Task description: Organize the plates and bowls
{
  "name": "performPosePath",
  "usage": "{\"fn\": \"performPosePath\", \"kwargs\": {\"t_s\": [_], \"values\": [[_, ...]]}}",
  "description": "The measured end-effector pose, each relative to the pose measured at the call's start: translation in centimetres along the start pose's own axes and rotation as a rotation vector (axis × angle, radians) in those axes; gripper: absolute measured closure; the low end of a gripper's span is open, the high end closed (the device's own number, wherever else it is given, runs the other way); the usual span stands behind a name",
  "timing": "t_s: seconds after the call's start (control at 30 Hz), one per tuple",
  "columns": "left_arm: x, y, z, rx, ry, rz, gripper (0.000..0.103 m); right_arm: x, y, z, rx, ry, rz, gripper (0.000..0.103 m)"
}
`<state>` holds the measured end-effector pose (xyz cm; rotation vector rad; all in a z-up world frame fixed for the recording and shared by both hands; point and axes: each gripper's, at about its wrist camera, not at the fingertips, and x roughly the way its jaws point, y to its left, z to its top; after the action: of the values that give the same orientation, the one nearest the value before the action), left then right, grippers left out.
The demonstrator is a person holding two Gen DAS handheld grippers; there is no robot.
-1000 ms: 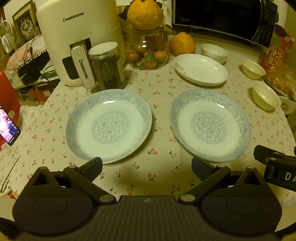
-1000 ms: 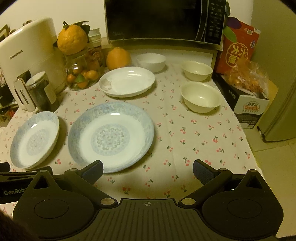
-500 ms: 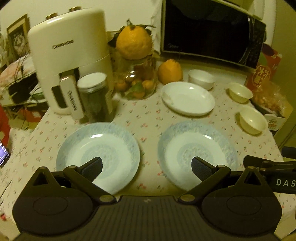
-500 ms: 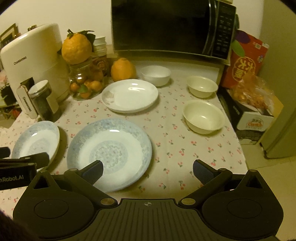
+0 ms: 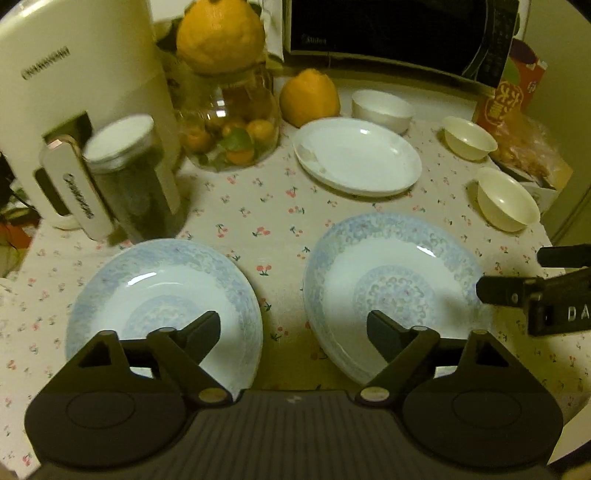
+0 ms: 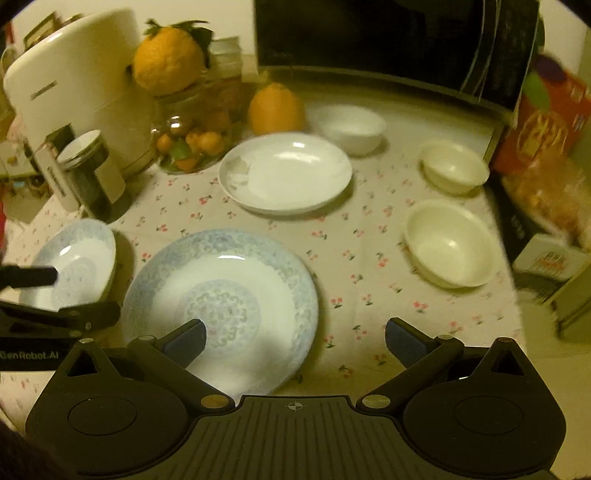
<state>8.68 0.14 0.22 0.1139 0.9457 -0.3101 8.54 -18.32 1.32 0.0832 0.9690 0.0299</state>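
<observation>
Two blue-patterned plates lie side by side near the table's front: the left one (image 5: 162, 295) (image 6: 70, 262) and the right one (image 5: 391, 284) (image 6: 221, 295). A plain white plate (image 5: 358, 155) (image 6: 286, 171) lies behind them. A white bowl (image 5: 382, 109) (image 6: 351, 127) and two cream bowls, the far one (image 5: 469, 136) (image 6: 452, 168) and the near one (image 5: 506, 199) (image 6: 450, 243), stand at the right. My left gripper (image 5: 293, 332) is open and empty above the gap between the patterned plates. My right gripper (image 6: 293, 334) is open and empty over the right patterned plate's near right rim.
A white Changhong appliance (image 5: 74, 92), a dark jar (image 5: 125, 177), a glass jar of small oranges (image 5: 232, 125) topped by a large orange and a loose orange (image 5: 308, 98) stand at the back left. A microwave (image 5: 399, 33) and a snack box (image 6: 546, 122) stand at the back right.
Both grippers have moved forward and lower toward the patterned plates, which now look larger and closer. Both stay open and empty. No plate or bowl has moved.
</observation>
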Motion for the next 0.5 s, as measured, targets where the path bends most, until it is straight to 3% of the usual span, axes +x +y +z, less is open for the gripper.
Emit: {"fn": "performPosePath", "kwargs": {"t_s": [0.1,0.2,0.3,0.43,0.47,0.5], "values": [[0.9,0.6,0.3,-0.012,0.017,-0.041,0.028,1.9,-1.6,-0.5,0.087,0.020,0.036,0.002],[1.6,1.0,0.6,-0.030,0.029,-0.080,0.034,3.9,-3.2,-0.6,0.195,0.113,0.122,0.006],[2.2,1.1,1.0,-0.050,0.039,-0.113,0.040,4.9,-4.3,-0.6,0.275,0.125,0.169,0.009],[2.5,0.9,1.4,-0.023,0.018,-0.098,0.042,6.1,-5.3,-0.7,0.359,0.146,0.206,0.025],[2.5,0.9,1.4,-0.012,0.008,-0.091,0.047,6.1,-5.5,-0.8,0.370,0.136,0.209,0.026],[2.5,0.8,1.5,-0.001,0.000,-0.091,0.054,6.1,-5.5,-0.7,0.369,0.128,0.209,0.033]]}}
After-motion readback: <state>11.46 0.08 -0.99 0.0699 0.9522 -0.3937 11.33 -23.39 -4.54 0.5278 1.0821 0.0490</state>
